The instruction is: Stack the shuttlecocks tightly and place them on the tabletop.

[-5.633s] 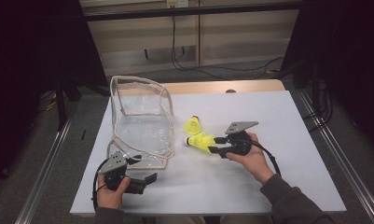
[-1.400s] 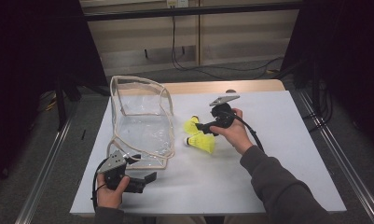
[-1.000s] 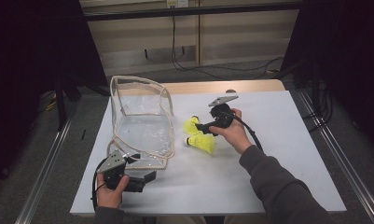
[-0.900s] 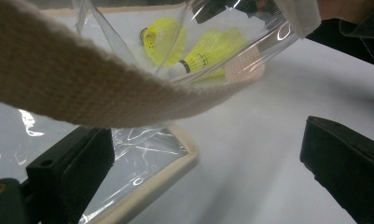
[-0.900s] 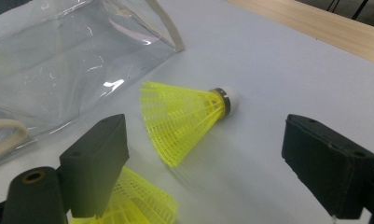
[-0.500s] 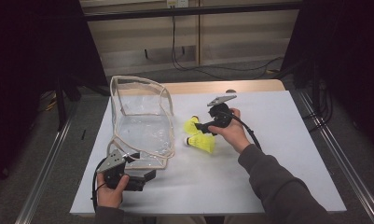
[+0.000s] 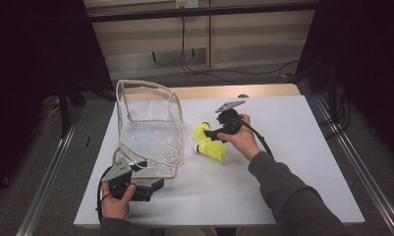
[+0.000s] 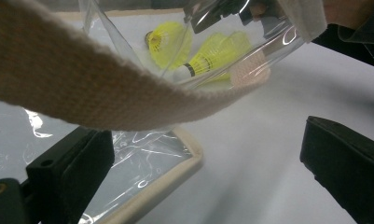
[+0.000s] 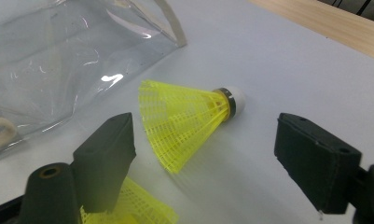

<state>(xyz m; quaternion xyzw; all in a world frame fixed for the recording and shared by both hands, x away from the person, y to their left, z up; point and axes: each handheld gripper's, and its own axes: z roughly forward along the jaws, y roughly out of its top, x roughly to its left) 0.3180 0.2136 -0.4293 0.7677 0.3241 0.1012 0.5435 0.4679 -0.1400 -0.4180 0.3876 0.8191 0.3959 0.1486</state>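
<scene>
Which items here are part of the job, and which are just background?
In play:
- farther yellow shuttlecock, between the open jaws of the right tool, which have just been closing
- nearer yellow shuttlecock
- clear bag
- left tool, at the bag's near edge

Background:
- white table
- cables by the wall

In the left gripper view a blurred cream strap [image 8: 82, 88] of the clear bag [image 8: 138, 163] crosses the frame and runs off its left edge, and the two yellow shuttlecocks [image 8: 208, 58] beyond the bag appear only through its wrinkled plastic. In the right gripper view, a second shuttlecock [image 9: 128, 207] near the bag [image 9: 58, 56] is cut by the bottom edge and half covered by the claw's left jaw. From the high view, the left claw [image 7: 155, 186] beside the bag [image 7: 150, 128] is too small to read.
</scene>
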